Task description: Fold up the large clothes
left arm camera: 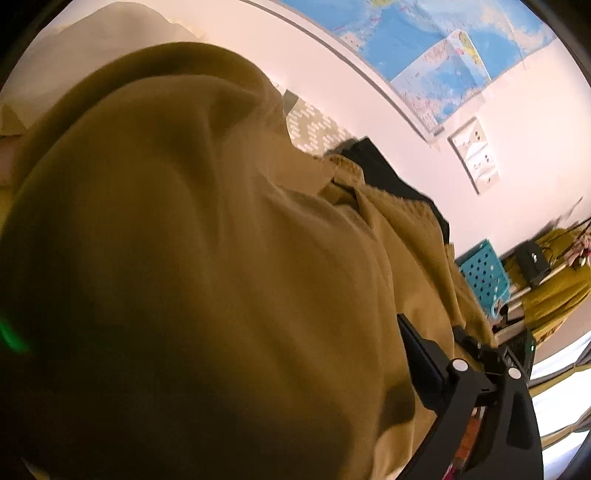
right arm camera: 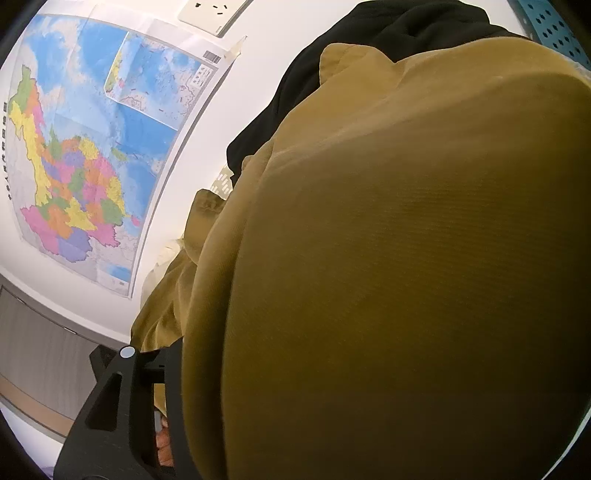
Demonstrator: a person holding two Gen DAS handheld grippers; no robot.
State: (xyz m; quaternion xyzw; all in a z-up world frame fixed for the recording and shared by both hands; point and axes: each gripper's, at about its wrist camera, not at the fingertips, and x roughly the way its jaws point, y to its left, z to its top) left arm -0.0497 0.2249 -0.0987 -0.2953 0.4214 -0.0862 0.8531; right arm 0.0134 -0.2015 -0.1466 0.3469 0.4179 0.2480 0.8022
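The mustard-yellow garment (left arm camera: 207, 236) fills most of both wrist views, bunched and draped close over each camera. It lies in rounded folds with loose creases, not in flat layers. At its far edge a frayed hem (left arm camera: 343, 162) meets a black garment (left arm camera: 391, 173), which also shows behind the yellow cloth in the right wrist view.

Left gripper (left arm camera: 443, 354): only one of its fingers (left arm camera: 421, 354) is visible, at the lower right of its view; the other is hidden under the cloth. The log settles the state — the jaws stand fully released, and no grasp on the fabric is visible.

Right gripper (right arm camera: 177, 373): one black finger frame shows at the lower left of its view, and the yellow cloth covers the rest. The jaws stand partly closed. Whether the pads press on the fabric cannot be told from this view.

Surroundings: a wall map (right arm camera: 92, 147) and a wall socket (right arm camera: 214, 14) hang on the white wall beyond; a teal perforated basket (left arm camera: 484, 273) stands to the right, well apart from the grippers.

Progress, as a judgement: no squared stack or finished fold is visible. The garment is in mid-handling — flattening, aligning the edges and completing the folds appear to remain.
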